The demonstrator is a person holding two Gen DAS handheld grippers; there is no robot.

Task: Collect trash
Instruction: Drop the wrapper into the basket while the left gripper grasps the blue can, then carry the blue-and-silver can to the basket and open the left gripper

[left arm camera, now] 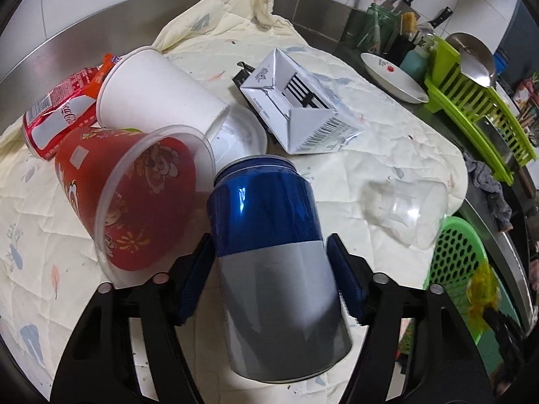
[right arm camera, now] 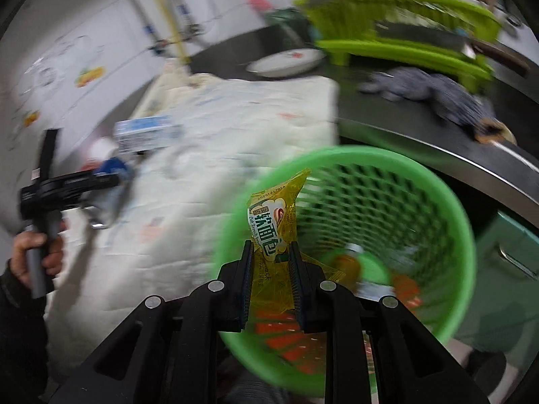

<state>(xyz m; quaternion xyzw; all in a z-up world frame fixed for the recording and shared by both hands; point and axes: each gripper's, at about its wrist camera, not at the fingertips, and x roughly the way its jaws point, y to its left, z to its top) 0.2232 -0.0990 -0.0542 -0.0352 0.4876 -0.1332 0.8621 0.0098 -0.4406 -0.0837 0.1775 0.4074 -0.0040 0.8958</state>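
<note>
My left gripper (left arm camera: 271,252) is shut on a blue and silver can (left arm camera: 269,256) held just above the quilted cloth (left arm camera: 387,155). Ahead lie a red printed cup (left arm camera: 134,198), a white paper cup (left arm camera: 158,97), a red cola can (left arm camera: 57,114), a crushed white carton (left arm camera: 296,107) and a clear plastic cup (left arm camera: 404,208). My right gripper (right arm camera: 271,249) is shut on a yellow bread wrapper (right arm camera: 274,222) over the green trash basket (right arm camera: 448,208), which holds several pieces of trash. The basket's rim also shows in the left wrist view (left arm camera: 454,256).
A green dish rack (left arm camera: 478,101) with a ladle, a white plate (left arm camera: 390,77) and a knife block stand at the back right. A grey rag (right arm camera: 431,91) lies on the steel counter (right arm camera: 421,141). The other hand-held gripper (right arm camera: 67,185) shows at the left.
</note>
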